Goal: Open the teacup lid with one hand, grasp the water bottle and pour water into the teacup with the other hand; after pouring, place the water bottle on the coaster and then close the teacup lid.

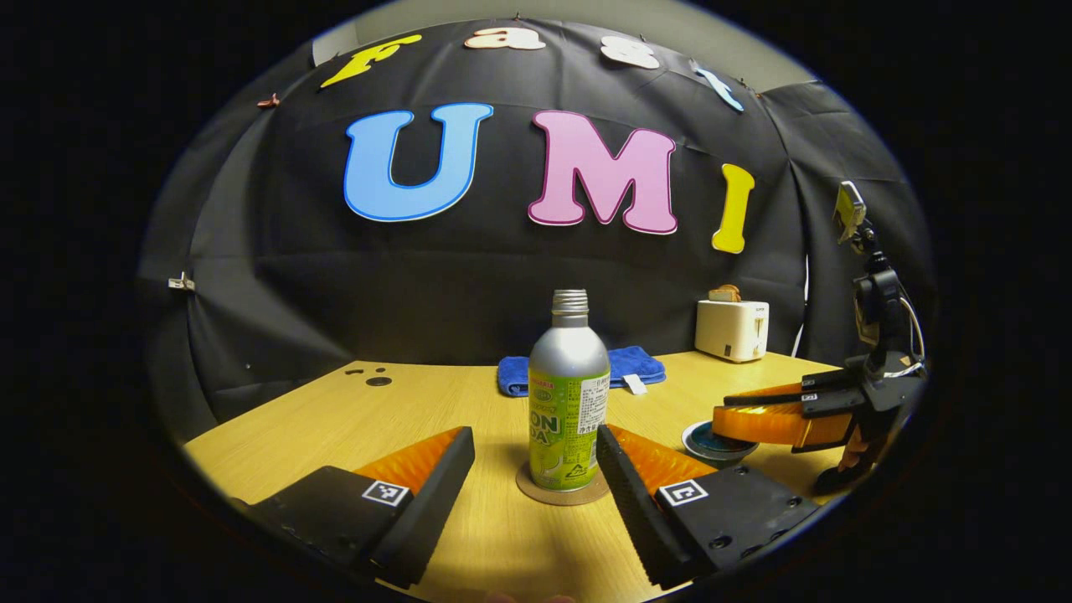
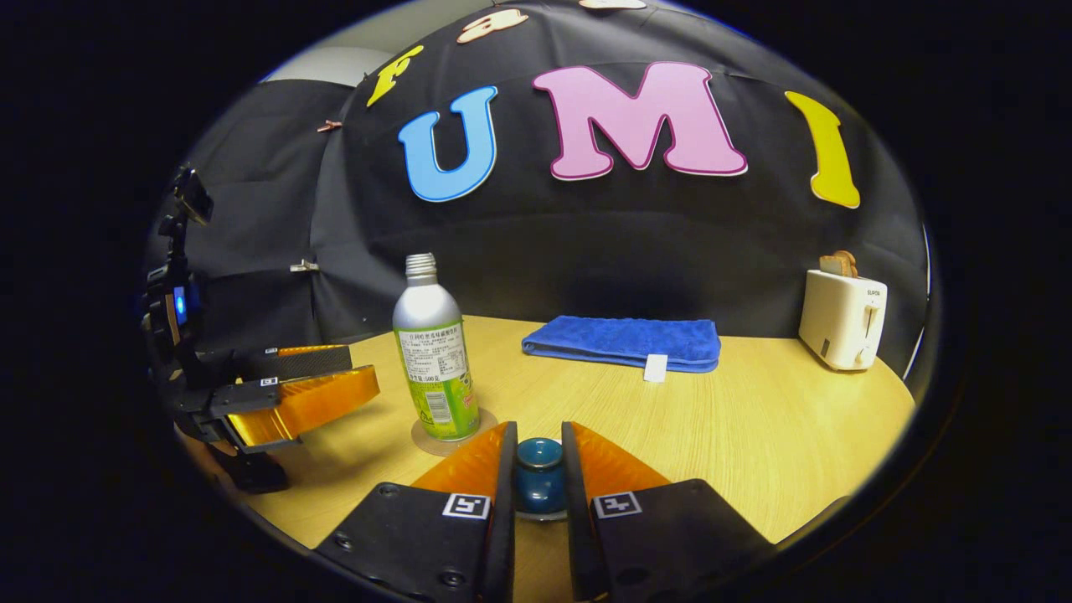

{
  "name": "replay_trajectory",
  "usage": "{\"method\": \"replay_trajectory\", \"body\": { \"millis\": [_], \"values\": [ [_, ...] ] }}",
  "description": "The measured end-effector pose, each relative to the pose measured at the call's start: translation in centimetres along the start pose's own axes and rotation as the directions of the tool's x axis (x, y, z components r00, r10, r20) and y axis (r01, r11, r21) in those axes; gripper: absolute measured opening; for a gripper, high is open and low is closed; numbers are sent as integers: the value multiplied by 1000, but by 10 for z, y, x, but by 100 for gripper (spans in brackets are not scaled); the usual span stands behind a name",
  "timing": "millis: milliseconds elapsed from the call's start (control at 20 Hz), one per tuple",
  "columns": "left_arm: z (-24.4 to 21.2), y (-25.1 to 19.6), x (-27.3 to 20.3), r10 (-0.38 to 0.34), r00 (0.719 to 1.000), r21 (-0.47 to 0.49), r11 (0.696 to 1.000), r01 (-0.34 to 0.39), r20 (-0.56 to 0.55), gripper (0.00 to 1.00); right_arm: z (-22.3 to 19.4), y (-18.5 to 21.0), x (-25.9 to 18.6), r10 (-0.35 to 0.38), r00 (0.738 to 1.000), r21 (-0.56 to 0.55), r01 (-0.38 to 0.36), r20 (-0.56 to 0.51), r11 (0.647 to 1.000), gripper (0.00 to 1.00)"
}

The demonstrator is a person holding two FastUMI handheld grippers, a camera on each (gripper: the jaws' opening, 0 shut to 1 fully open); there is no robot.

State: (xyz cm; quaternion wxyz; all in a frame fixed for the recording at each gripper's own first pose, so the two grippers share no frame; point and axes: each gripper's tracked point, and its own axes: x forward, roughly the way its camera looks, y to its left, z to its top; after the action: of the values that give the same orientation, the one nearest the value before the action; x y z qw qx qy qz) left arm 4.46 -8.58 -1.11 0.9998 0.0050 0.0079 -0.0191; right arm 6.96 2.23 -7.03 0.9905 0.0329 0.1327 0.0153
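1. On a wooden table (image 2: 754, 419) in the booth, the right gripper (image 2: 538, 469) has its fingers drawn in on either side of the knob of the blue teacup lid (image 2: 538, 456); they look pressed against it, though contact on both sides is a judgement from the narrow gap.

2. The left gripper (image 1: 536, 469) rests low with its fingers wide apart, flanking but not touching the water bottle (image 1: 569, 394).

3. The bottle stands upright and uncapped on the round coaster (image 1: 563, 492), just left of the teacup (image 1: 718, 444) as the left gripper view shows it; from there the right gripper (image 1: 779, 414) reaches over the cup from the side.

4. Whether the lid sits fully on the cup is hard to tell. With the bottle on the coaster and the lid under the fingers, this is either the opening lift or the final closing.

5. If opening, the next move calls for a straight lift of the lid, then the left fingers closing on the bottle's body.

6. A folded blue towel (image 2: 624, 342) and a white toaster (image 2: 842, 320) sit at the back, well apart from the work.
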Motion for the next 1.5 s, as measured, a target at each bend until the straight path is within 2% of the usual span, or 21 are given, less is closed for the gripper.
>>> {"method": "replay_trajectory", "body": {
  "millis": [250, 350, 400, 500, 550, 650, 900, 1150, 1500],
  "values": [
    [1, 0, 0, -3, 1000, -3, 1000, 3, -5, 93, -4, 0, 3, 5, 1000, -12, -5, -18, 1000, 31],
    [2, 0, -1, 2, 1000, 1, 1000, -2, -1, 93, -4, 2, -1, 18, 1000, 3, -18, -19, 1000, 27],
    [1, 1, -1, 3, 1000, 3, 1000, -3, 0, 93, -1, 6, -3, 33, 999, 17, -33, -8, 999, 36],
    [2, 2, -1, 8, 1000, 6, 1000, -8, 2, 93, 12, 10, -9, 53, 998, 28, -54, 35, 998, 61],
    [3, 3, -2, 12, 1000, 8, 1000, -12, 1, 93, 19, 8, -15, 49, 997, 16, -50, 60, 999, 82],
    [6, 1, -4, 11, 1000, 8, 1000, -11, 9, 93, 35, -1, -29, 22, 994, -18, -20, 110, 1000, 94],
    [16, -5, -8, 9, 999, 20, 1000, -10, 33, 93, 65, -26, -75, -26, 974, -44, 37, 224, 998, 95],
    [23, -13, -12, 9, 999, 15, 1000, -10, 53, 93, 71, -64, -109, -83, 959, -47, 100, 270, 994, 97],
    [22, -19, -14, 20, 998, 37, 999, -22, 54, 93, 54, -96, -118, -128, 957, -3, 133, 261, 991, 97]
  ]
}}
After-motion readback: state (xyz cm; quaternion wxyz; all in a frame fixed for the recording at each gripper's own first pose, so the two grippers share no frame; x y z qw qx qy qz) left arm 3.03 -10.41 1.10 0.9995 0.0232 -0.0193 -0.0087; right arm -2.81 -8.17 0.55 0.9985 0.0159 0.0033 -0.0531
